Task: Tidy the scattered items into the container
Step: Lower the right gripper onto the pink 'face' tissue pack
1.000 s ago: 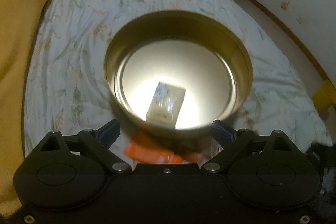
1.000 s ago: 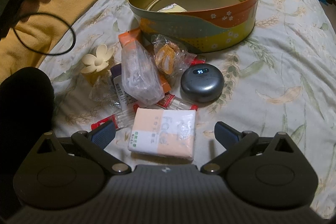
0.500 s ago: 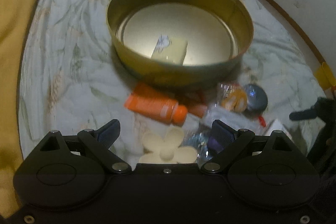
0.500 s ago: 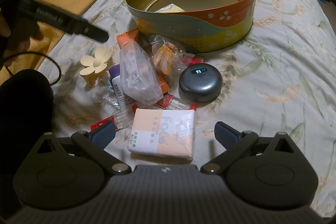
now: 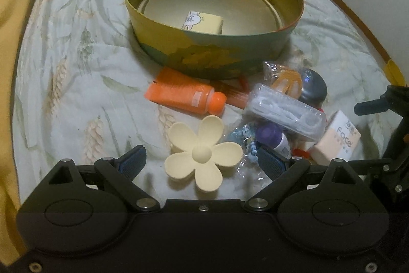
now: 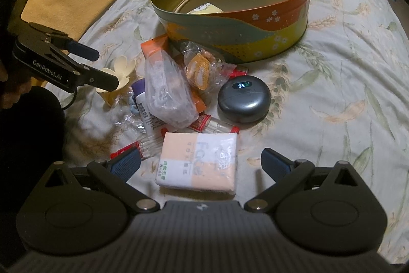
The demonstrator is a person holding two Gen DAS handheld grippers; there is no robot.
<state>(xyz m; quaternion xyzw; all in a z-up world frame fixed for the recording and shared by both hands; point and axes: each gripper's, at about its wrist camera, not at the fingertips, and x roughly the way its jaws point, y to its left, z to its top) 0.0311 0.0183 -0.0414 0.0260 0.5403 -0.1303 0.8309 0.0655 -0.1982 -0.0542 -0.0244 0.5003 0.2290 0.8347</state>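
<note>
A round tin (image 5: 286,42) (image 6: 304,22) sits on the bed with one yellow packet (image 5: 204,21) inside. In front of it lies a pile: an orange tube (image 5: 182,92), a cream flower hair clip (image 5: 202,152) (image 6: 122,68), a clear plastic bag (image 6: 166,91), a grey earbud case (image 6: 244,101) and a tissue pack (image 6: 199,163) (image 5: 337,137). My left gripper (image 5: 202,160) is open, its fingers either side of the flower clip. My right gripper (image 6: 200,161) is open, its fingers either side of the tissue pack.
The bed has a pale leaf-print sheet (image 6: 345,94). A mustard blanket (image 5: 12,17) lies along the left. A wall and floor edge (image 5: 358,4) run past the bed's right side. Small red-capped vials (image 6: 214,124) and a purple-capped bottle (image 5: 271,132) lie in the pile.
My left gripper has pulled back from above the tin and come down to the flower clip. My right gripper has stayed over the tissue pack.
</note>
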